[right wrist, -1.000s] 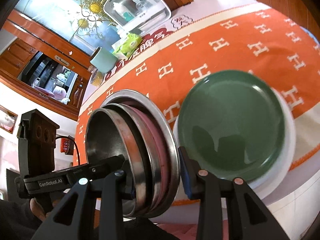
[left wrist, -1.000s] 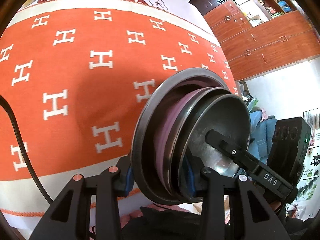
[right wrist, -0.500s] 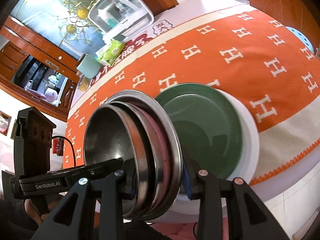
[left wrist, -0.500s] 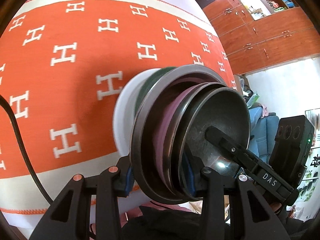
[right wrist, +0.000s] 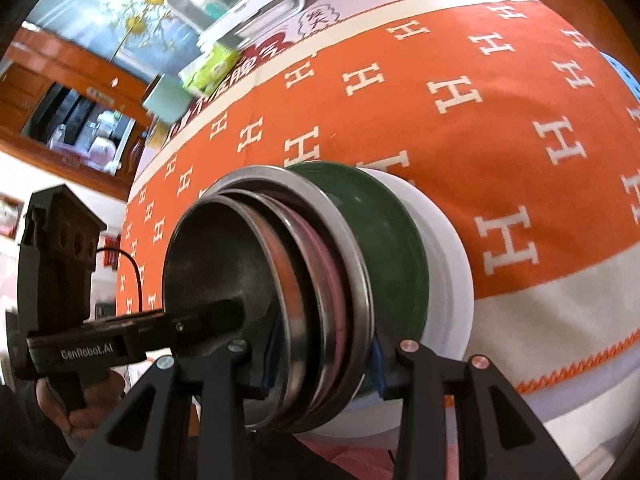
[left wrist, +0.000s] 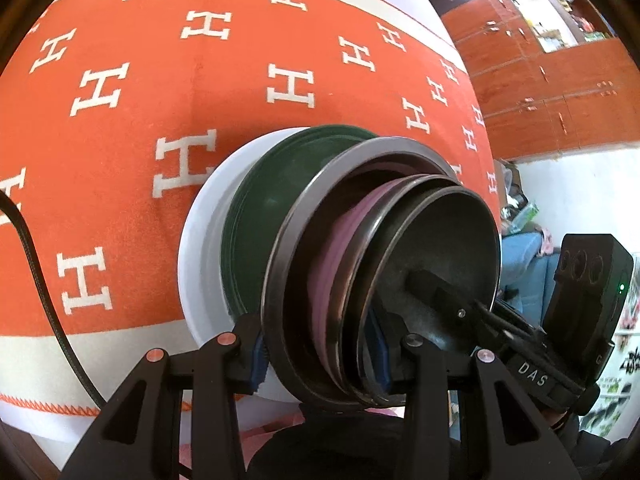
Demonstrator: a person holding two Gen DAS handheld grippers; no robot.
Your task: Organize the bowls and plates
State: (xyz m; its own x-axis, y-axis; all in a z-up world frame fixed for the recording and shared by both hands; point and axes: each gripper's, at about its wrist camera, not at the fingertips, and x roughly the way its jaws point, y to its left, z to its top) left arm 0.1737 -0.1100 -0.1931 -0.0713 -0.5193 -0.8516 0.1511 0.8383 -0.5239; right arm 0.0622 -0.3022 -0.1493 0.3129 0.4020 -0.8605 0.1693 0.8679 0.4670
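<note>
1. My left gripper [left wrist: 320,354] is clamped on the near rim of the nested stack of metal bowls [left wrist: 384,280]; the right gripper [right wrist: 320,362] grips its opposite rim, jaws easing open with the rim between them.
2. Change: a second ago there was only cloth ahead; now the green plate [left wrist: 272,208] on the white plate [left wrist: 204,256] sits right behind the stack, at 11 o'clock — looks like a set-down on top.
3. Orange H-pattern tablecloth [left wrist: 168,80]; wooden cabinets [left wrist: 552,80] at 2 o'clock.
</note>
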